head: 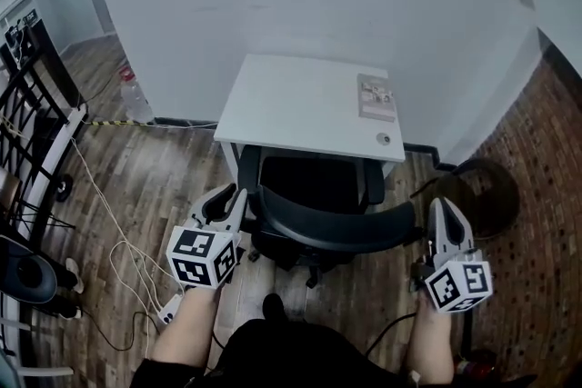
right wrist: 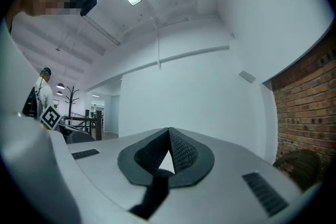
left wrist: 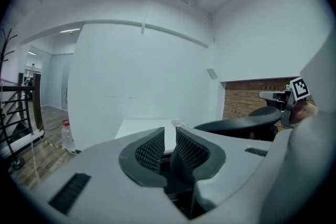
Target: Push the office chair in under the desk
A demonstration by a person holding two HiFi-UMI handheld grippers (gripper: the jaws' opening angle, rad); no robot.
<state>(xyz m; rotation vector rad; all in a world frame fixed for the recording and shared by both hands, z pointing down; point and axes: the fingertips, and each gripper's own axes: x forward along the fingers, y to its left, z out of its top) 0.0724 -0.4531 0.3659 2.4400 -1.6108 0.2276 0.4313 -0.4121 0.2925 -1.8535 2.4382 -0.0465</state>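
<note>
Head view: looking down on chair [head: 314, 218] standing at the near side of white counter [head: 300, 104], seat partly under the front edge, curved backrest [head: 336, 232] facing the person and sitting between the two tools. Finding left tool [head: 225, 195] just beside the backrest's left end and right tool [head: 443, 213] near its right end; not managing to tell contact at either.

Left gripper view: reading left tool [left wrist: 169, 136] as slightly spread, with a narrow gap between the ribbed pads [left wrist: 149, 150] and nothing in it. Seeing the backrest [left wrist: 247, 124] off to the right, clear of the jaws.

Right gripper view: reading right tool [right wrist: 168, 136] as pressed together at the tips, pinching nothing, facing a bare wall [right wrist: 189, 92].

Judging the chair as heavyish but probably rolling on castors over the wood floor [head: 164, 168], so likely yielding to a steady shove, no grip needed. Expecting the backrest rim to be stiff and any mesh inside it to give. Favouring the rim near both ends, pushing evenly to stop the base swivelling. Watching the armrests [head: 375, 182] against the counter edge, and loose cables [head: 118, 259] on the floor at left. Noting a small box [head: 376, 97] on the counter, well apart from the chair.
</note>
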